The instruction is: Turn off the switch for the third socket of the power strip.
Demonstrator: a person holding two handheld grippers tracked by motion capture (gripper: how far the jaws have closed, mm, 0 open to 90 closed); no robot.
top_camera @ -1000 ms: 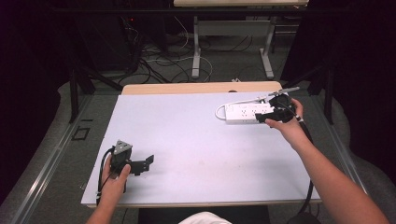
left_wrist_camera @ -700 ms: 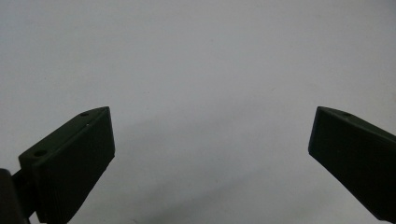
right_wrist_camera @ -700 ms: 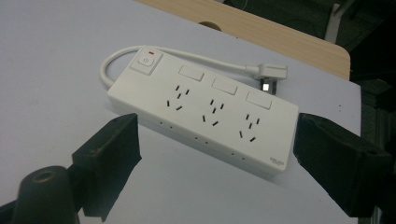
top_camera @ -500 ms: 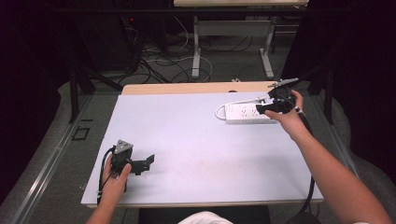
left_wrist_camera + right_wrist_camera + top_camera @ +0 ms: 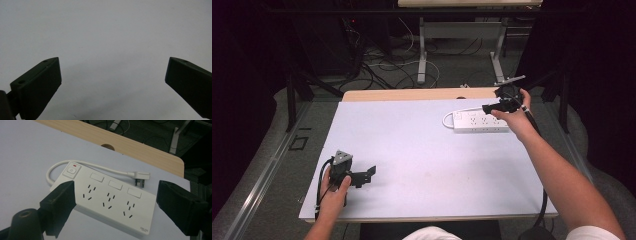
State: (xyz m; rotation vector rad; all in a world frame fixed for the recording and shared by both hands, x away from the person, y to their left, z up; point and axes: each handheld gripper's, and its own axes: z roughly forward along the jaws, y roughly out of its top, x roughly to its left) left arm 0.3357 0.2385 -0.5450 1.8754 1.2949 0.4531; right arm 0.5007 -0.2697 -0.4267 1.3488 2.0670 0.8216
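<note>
A white power strip (image 5: 105, 201) lies at the far right of the bench (image 5: 422, 150), its short cable looped round to a plug (image 5: 140, 177) resting just behind it. The right gripper (image 5: 497, 106) hovers above the strip with fingers (image 5: 58, 206) spread wide and nothing between them. The left gripper (image 5: 362, 175) rests near the front left edge, fingers (image 5: 40, 86) likewise spread over bare surface. The strip looks wider than a comfortable span; a grab across its body could slip or shove it toward the edge.
</note>
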